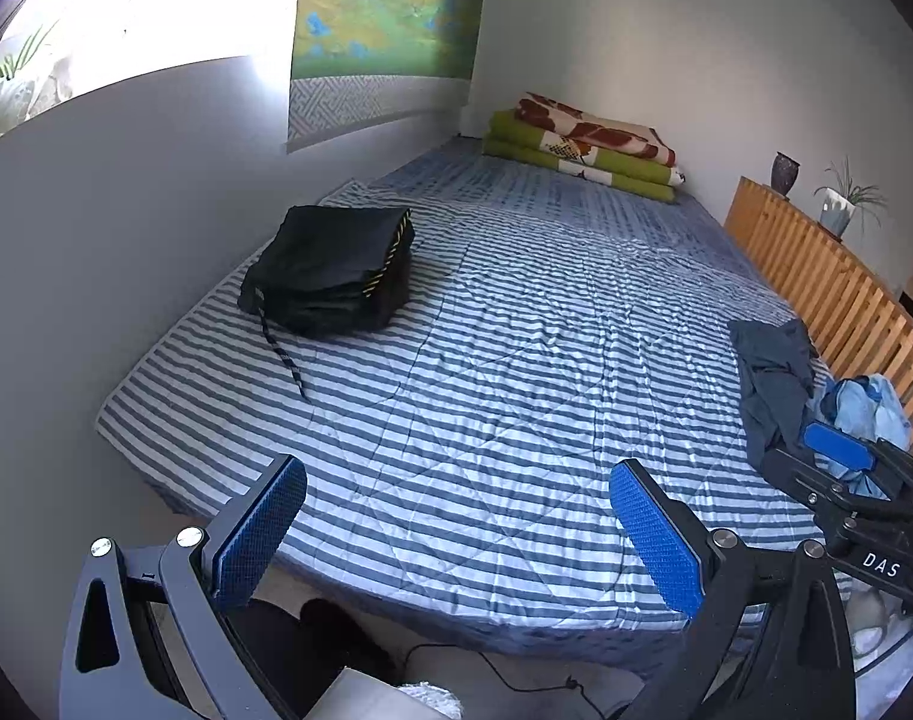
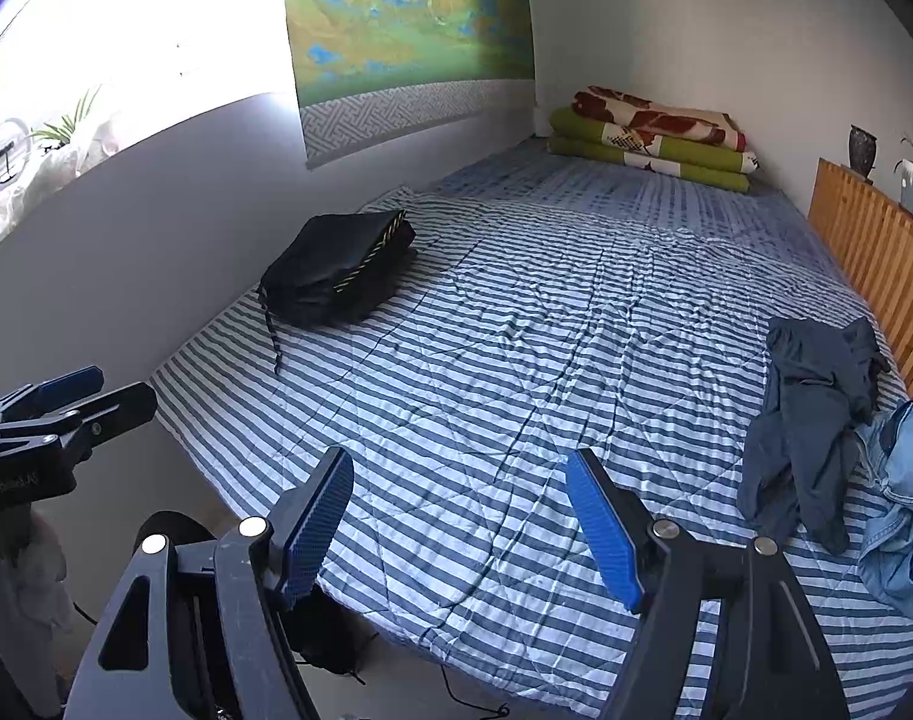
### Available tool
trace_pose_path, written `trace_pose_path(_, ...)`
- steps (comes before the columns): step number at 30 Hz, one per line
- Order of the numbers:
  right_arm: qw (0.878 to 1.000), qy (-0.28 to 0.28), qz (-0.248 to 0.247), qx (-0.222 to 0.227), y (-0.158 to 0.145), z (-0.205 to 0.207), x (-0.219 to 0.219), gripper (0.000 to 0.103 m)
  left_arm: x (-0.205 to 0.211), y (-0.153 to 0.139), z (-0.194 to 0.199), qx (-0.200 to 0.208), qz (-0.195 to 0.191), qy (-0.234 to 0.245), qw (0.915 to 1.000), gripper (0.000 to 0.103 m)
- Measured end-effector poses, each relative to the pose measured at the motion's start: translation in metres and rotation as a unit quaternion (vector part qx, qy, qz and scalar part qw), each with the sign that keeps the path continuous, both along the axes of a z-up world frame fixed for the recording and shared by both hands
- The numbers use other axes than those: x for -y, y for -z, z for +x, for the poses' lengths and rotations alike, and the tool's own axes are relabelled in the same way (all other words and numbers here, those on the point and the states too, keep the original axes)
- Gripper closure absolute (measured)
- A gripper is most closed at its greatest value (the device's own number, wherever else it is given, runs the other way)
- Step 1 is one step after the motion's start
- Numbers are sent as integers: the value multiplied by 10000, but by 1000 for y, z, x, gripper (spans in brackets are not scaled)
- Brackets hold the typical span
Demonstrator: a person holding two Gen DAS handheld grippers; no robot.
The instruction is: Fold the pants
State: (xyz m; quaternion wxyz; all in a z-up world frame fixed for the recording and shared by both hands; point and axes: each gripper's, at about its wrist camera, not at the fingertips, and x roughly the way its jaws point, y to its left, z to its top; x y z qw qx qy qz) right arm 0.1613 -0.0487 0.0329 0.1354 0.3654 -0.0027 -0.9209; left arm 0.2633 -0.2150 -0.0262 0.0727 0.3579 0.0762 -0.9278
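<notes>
1. Two piles: folded black pants (image 1: pixel 330 273) stacked by the wall, out of the way.
2. Unfolded grey pants (image 2: pixel 807 420) wait near the bed's (image 1: pixel 516 360) right edge.
3. Left gripper (image 1: pixel 456 531) and right gripper (image 2: pixel 459 528) hover wide, empty, likely ready for these.

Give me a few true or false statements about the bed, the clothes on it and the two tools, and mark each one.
1. Both tools are open with nothing between their fingers. True: the left tool and the right tool hang empty over the striped bedspread.
2. The dark blue pants lie neatly folded. False: they lie crumpled near the wooden slatted rail.
3. A stack of folded black clothes sits on the bed on the wall side. True.
4. The light blue denim garment lies on the black stack. False: it lies beside the dark blue pants, across the bed from the stack.
5. Folded blankets lie at the far end of the bed. True.
</notes>
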Motion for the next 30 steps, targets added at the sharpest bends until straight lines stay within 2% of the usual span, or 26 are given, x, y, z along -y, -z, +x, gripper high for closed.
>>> trace_pose_path(30,10000,57,1,12,-3,-1,-5,33,1,1,-2,-39,-4,60,10000,1)
